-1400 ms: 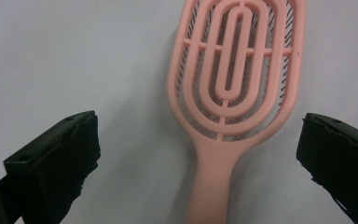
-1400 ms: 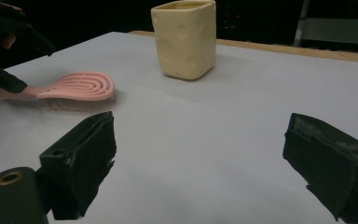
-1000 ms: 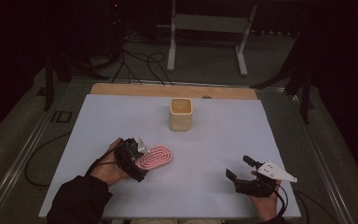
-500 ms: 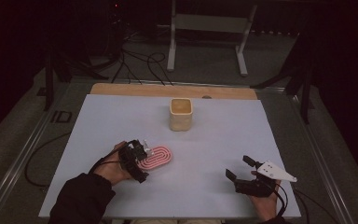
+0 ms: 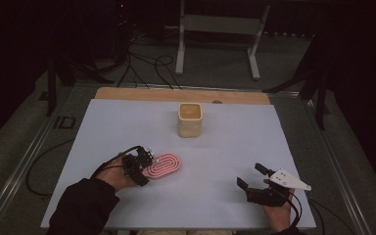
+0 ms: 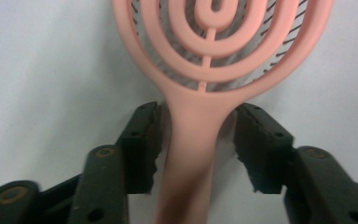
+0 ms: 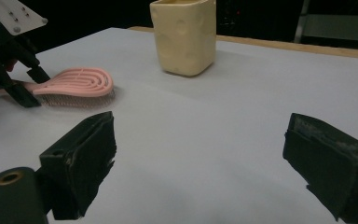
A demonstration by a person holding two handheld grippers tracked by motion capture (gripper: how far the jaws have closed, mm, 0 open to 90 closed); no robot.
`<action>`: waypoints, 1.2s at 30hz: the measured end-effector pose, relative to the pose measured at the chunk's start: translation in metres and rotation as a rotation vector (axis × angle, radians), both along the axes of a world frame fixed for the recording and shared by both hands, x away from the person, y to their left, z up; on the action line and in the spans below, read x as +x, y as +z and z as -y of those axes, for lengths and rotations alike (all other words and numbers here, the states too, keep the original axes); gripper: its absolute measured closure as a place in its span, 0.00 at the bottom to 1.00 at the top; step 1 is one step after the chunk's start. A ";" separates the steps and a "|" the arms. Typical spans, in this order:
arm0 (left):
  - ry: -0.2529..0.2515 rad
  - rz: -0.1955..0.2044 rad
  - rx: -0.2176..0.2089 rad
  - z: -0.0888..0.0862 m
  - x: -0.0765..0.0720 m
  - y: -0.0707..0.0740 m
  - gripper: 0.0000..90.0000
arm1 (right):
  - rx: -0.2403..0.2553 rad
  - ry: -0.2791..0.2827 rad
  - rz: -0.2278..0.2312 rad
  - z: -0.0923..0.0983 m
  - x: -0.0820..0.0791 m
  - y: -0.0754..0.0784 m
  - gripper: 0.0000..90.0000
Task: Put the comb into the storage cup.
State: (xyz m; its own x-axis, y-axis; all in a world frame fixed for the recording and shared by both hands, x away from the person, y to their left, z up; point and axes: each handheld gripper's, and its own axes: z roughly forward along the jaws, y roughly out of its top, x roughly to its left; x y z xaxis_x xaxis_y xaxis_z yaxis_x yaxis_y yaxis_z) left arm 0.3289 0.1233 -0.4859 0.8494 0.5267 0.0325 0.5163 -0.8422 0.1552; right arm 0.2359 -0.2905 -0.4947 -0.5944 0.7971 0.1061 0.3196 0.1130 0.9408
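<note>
Fingers [image 6: 256, 144] closing round pink brush [image 6: 192, 140] handle — gap visible.

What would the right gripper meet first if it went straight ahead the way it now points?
Probably the cream cup: it stands ahead of the open right gripper, slightly off centre, with bare white table between. Depth is hard to judge.

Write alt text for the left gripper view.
A pink hairbrush lies on a pale table, its handle running down between the left tool's two black jaws, which have just been closing. The left jaw touches the handle; a narrow gap remains at the right jaw.
</note>
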 end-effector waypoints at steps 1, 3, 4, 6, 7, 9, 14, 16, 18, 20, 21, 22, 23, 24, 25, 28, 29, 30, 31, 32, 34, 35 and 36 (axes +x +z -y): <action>0.002 -0.009 0.002 0.000 0.001 0.000 0.59 | 0.000 0.000 0.000 0.000 0.000 0.000 0.10; -0.002 -0.017 0.002 0.000 0.001 0.000 0.64 | -0.001 -0.002 -0.002 0.000 0.000 0.000 0.10; -0.008 -0.033 0.011 0.001 0.002 0.001 0.65 | -0.002 -0.002 -0.003 0.000 0.000 0.000 0.10; -0.012 -0.049 0.016 0.003 0.003 0.001 0.68 | -0.005 -0.004 -0.003 0.000 0.000 0.000 0.10; -0.013 -0.056 0.021 0.005 0.003 0.001 0.70 | -0.005 -0.004 -0.003 0.000 0.000 0.000 0.10; -0.022 -0.065 0.034 0.007 0.004 0.001 0.72 | -0.005 -0.004 -0.002 0.000 0.000 0.000 0.10; -0.017 -0.078 0.036 0.008 0.006 0.001 0.76 | -0.004 -0.007 -0.005 0.001 0.000 0.000 0.10; -0.016 -0.082 0.035 0.008 0.007 0.001 0.77 | -0.004 -0.007 -0.004 0.001 0.000 0.000 0.10; -0.017 -0.081 0.036 0.007 0.007 0.001 0.77 | -0.005 -0.007 -0.005 0.001 0.001 0.000 0.10; -0.011 -0.077 0.035 0.007 0.007 0.001 0.77 | -0.003 -0.007 -0.007 0.001 0.001 -0.001 0.10; -0.009 -0.076 0.036 0.007 0.007 0.001 0.77 | -0.003 -0.007 -0.007 0.001 0.001 -0.001 0.10; -0.006 -0.074 0.035 0.007 0.008 0.001 0.76 | -0.004 -0.007 -0.006 0.001 0.001 -0.001 0.10; -0.001 -0.068 0.035 0.006 0.008 0.001 0.76 | -0.004 -0.007 -0.006 0.001 0.001 -0.001 0.10; 0.000 -0.062 0.038 0.006 0.008 0.001 0.76 | -0.004 -0.007 -0.006 0.001 0.001 -0.001 0.10; 0.007 -0.045 0.045 0.006 0.008 0.001 0.75 | -0.005 -0.006 -0.006 0.001 0.001 -0.001 0.10; 0.019 -0.033 0.048 0.006 0.010 0.001 0.75 | -0.002 -0.006 -0.007 0.000 0.001 -0.001 0.10; 0.019 -0.033 0.048 0.006 0.010 0.001 0.76 | -0.002 -0.006 -0.007 0.000 0.001 -0.001 0.10; 0.020 -0.039 0.045 0.006 0.010 0.001 0.76 | -0.003 -0.004 -0.006 0.000 0.001 -0.001 0.10; 0.021 -0.040 0.045 0.006 0.010 0.001 0.76 | -0.003 -0.005 -0.006 0.000 0.001 -0.001 0.10; 0.020 -0.040 0.046 0.006 0.010 0.001 0.77 | -0.004 -0.005 -0.007 0.000 0.001 -0.001 0.10; 0.026 -0.043 0.047 0.006 0.010 0.000 0.77 | -0.005 -0.003 -0.006 0.000 0.001 -0.001 0.10; 0.027 -0.043 0.047 0.006 0.010 0.000 0.77 | -0.005 -0.003 -0.005 0.000 0.001 -0.001 0.10; 0.027 -0.042 0.048 0.006 0.010 0.001 0.77 | -0.006 -0.002 -0.007 0.000 0.001 -0.001 0.10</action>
State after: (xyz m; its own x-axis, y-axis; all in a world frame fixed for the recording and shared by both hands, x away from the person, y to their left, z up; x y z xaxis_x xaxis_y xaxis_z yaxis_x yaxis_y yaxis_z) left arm 0.3392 0.1173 -0.4854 0.8362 0.5479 0.0231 0.5439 -0.8340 0.0924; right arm 0.2371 -0.2905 -0.4957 -0.5922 0.7989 0.1050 0.3260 0.1184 0.9379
